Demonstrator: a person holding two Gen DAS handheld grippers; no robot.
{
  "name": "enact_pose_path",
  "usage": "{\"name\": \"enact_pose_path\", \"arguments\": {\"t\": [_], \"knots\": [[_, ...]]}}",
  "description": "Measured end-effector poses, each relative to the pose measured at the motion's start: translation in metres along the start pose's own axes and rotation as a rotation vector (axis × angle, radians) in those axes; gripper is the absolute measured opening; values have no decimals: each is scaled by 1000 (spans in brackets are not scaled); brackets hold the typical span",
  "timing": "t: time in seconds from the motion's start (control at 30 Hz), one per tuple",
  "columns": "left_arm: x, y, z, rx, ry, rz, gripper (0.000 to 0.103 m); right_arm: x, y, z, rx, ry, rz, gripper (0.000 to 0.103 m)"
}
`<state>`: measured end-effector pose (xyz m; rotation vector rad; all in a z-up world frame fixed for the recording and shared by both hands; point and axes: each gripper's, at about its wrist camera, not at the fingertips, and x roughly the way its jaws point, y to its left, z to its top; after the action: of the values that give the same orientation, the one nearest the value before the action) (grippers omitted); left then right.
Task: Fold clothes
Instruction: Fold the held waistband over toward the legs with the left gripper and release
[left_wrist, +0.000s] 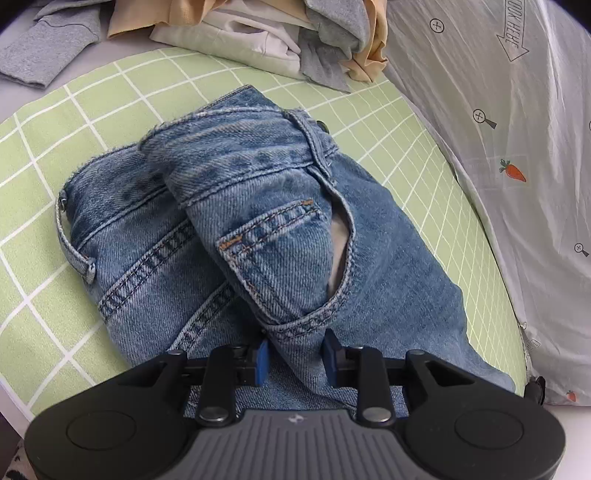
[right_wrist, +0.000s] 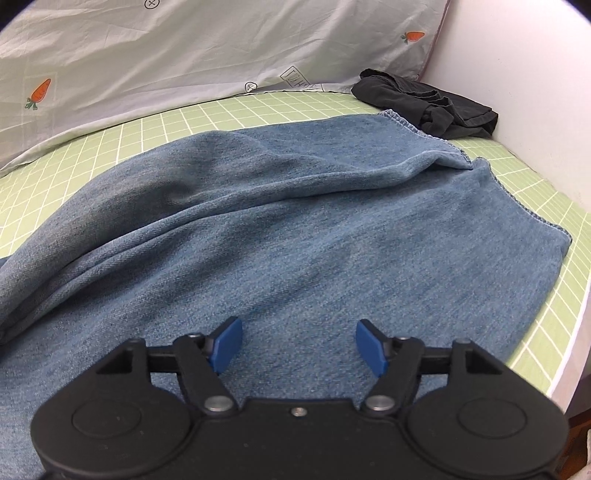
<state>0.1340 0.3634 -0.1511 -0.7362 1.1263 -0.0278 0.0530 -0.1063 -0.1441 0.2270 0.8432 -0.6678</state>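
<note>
Your jeans (left_wrist: 258, 236) lie spread across the green checked sheet (left_wrist: 55, 155) of the bed, waist end in the left wrist view, legs in the right wrist view.

Your left gripper (left_wrist: 295, 360) sits low over the waist end, its blue pads (left_wrist: 263, 360) set either side of a raised ridge of denim just below the front pocket (left_wrist: 273, 243). The jaws stand at a narrow gap with cloth between them; you cannot tell from this view whether they actually pinch the fold or only straddle it. The waistband (left_wrist: 236, 122) lies beyond the jaws, folded over itself, with a belt loop (left_wrist: 74, 240) out at the left edge.

Your right gripper (right_wrist: 297, 345) hovers over the flat leg fabric, jaws wide apart and holding nothing. The denim runs under and past the jaws, and the two hems (right_wrist: 458, 147) lie well ahead of them, to the right.

A dark garment (right_wrist: 424, 105) is bunched beyond the hems, against the white wall (right_wrist: 517, 66). A white cover printed with carrots (right_wrist: 147, 66) borders the far side of the jeans. At the top of the left wrist view, a heap of grey, cream and tan clothes (left_wrist: 280, 33) rests on the bed, well apart from the jeans.
</note>
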Motion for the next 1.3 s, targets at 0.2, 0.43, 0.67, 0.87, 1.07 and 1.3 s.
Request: {"name": "enact_pose_path", "arguments": {"t": [0.2, 0.43, 0.67, 0.87, 1.07, 1.3], "knots": [[-19, 2, 5, 74, -36, 6, 50, -10, 3, -18, 53, -15, 15, 85], [-20, 5, 15, 78, -71, -50, 49, -19, 11, -33, 57, -43, 16, 92], [-36, -8, 12, 153, -144, -95, 24, -28, 14, -43, 13, -56, 19, 96], [-97, -22, -9, 305, -220, -175, 23, -30, 13, -44, 6, -54, 20, 99], [-52, 16, -12, 197, -79, -38, 24, -28, 10, -41, 5, -42, 30, 102], [-26, 27, -8, 155, 13, 50, 37, -22, 3, -32, 3, -4, 66, 103]]}}
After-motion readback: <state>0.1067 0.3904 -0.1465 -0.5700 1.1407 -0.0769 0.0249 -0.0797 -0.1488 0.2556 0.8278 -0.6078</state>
